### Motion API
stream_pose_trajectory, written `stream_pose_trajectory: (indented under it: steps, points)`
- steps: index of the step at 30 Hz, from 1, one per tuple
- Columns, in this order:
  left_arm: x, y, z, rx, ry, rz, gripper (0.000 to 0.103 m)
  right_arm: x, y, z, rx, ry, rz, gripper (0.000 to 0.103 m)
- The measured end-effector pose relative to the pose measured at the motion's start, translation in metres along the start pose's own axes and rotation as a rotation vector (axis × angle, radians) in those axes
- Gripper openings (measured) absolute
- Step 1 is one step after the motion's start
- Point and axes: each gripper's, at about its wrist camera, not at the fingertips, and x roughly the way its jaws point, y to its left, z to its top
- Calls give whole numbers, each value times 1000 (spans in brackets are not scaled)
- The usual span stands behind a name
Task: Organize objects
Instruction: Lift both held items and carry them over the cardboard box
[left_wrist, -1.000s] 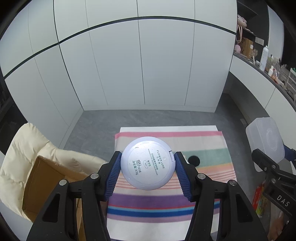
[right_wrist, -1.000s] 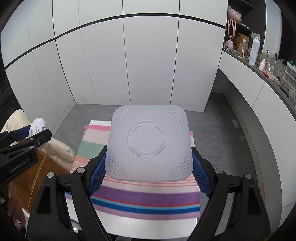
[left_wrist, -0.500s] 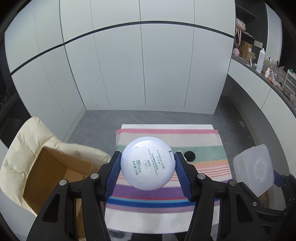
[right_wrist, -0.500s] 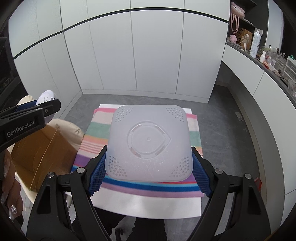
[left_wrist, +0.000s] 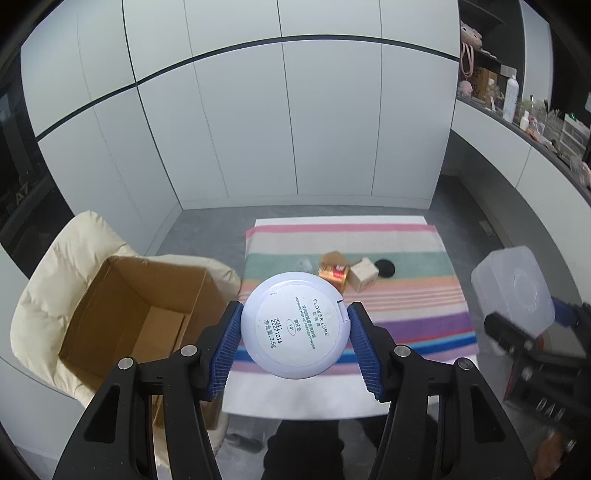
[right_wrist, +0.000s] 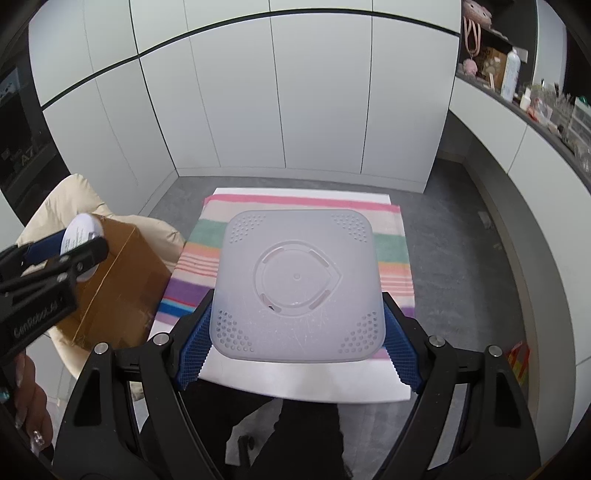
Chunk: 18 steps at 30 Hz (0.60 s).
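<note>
Objects bound for the cardboard box (left_wrist: 129, 317) are carried clear of the striped table (left_wrist: 406, 295). By the left gripper (left_wrist: 293, 328) a round powder compact (left_wrist: 295, 325) is clamped edgewise at the frame's centre, the box at nine o'clock. By the right gripper (right_wrist: 299, 317) a translucent square container (right_wrist: 299, 284) is gripped across its sides, jaws wide. Small boxes (left_wrist: 347, 275) lie at twelve o'clock.

My round compact (left_wrist: 295, 328) hides part of the striped cloth (left_wrist: 406, 306); small items near its far edge too blurred to identify; my square container (right_wrist: 299, 284) covers the cloth's centre; counter clutter (right_wrist: 554, 107) unreadable.
</note>
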Motion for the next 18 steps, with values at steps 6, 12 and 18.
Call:
stream_pose_trajectory:
  steps: [6, 12, 18]
  points:
    - [-13, 8, -41, -12, 49, 10, 59, -10, -4, -29, 11, 7, 19, 84]
    - [-17, 10, -69, 2, 110, 18, 59, -12, -13, -59, 50, 51, 60, 84]
    - [-15, 16, -80, -5, 124, 33, 59, -10, -26, -70, 67, 85, 26, 84]
